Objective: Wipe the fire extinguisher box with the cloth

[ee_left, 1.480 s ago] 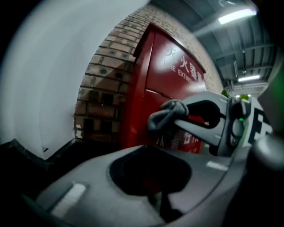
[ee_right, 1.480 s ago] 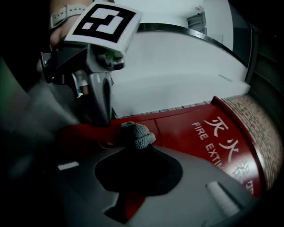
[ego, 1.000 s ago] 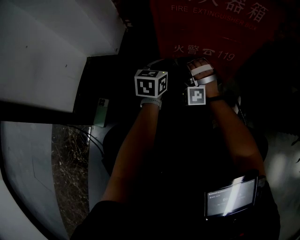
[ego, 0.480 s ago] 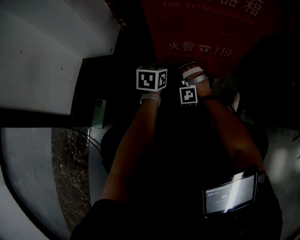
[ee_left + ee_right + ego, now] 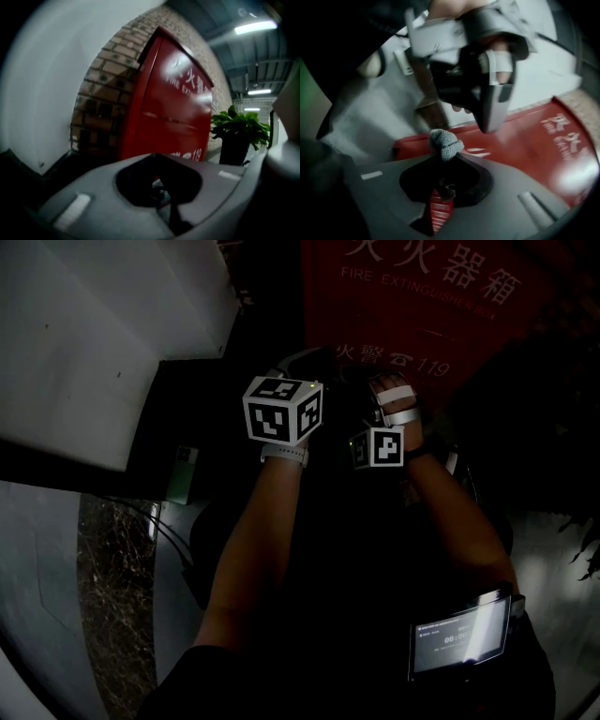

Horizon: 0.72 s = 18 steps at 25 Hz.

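- Close before the red fire extinguisher box (image 5: pixel 422 315), low by its "119" print, the two grippers sit side by side.
- Left gripper (image 5: pixel 157 158) – jaws pressed together, nothing between them.
- Right gripper (image 5: pixel 443 159) – clamped on the grey cloth (image 5: pixel 446 143), a wad of it poking past the tips, with the box's red front just behind.
- Brick wall (image 5: pixel 105 98) flanks one side of the box, and a potted plant (image 5: pixel 236 131) stands at the other.

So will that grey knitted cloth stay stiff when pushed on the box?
Probably floppy: the grey knitted cloth bunches into a soft wad above the right gripper, jaws shut. Likely light, and its textured knit shouldn't slip.
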Motion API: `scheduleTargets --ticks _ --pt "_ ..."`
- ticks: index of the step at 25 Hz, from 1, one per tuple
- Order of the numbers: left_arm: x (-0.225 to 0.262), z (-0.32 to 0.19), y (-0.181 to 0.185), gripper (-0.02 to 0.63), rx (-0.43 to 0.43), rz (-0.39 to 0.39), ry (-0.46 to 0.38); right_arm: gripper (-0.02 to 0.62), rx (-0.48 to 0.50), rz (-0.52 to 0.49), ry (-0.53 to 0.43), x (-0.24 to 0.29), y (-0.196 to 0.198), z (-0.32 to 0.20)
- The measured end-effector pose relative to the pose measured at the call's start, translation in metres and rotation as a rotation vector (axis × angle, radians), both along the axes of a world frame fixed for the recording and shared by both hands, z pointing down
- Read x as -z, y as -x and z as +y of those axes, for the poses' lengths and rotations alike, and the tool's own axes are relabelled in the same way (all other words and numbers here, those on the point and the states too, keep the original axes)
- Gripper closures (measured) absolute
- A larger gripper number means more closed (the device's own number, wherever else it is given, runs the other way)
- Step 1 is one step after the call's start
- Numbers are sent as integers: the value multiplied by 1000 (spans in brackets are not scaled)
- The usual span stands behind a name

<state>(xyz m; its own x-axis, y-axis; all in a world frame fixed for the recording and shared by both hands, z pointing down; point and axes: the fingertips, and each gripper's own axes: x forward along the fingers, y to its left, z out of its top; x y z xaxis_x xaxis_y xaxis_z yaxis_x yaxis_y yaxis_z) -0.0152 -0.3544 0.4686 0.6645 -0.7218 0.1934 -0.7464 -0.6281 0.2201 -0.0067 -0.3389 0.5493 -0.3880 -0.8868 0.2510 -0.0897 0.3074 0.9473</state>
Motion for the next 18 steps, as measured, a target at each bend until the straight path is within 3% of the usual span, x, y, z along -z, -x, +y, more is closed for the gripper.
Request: scheduleTargets --ticks 4,7,14,18 --pt "73 -1 13 603 18 21 -201 545 -24 -107 -148 107 -8 -2" --pt "103 -6 28 603 55 11 -286 545 -26 -151 -250 185 -2 -2" --pt "141 -2 46 603 84 62 -372 545 -8 -169 -478 327 24 -7" --pt "136 -1 52 603 100 85 -361 545 -30 -171 -498 353 32 -21"
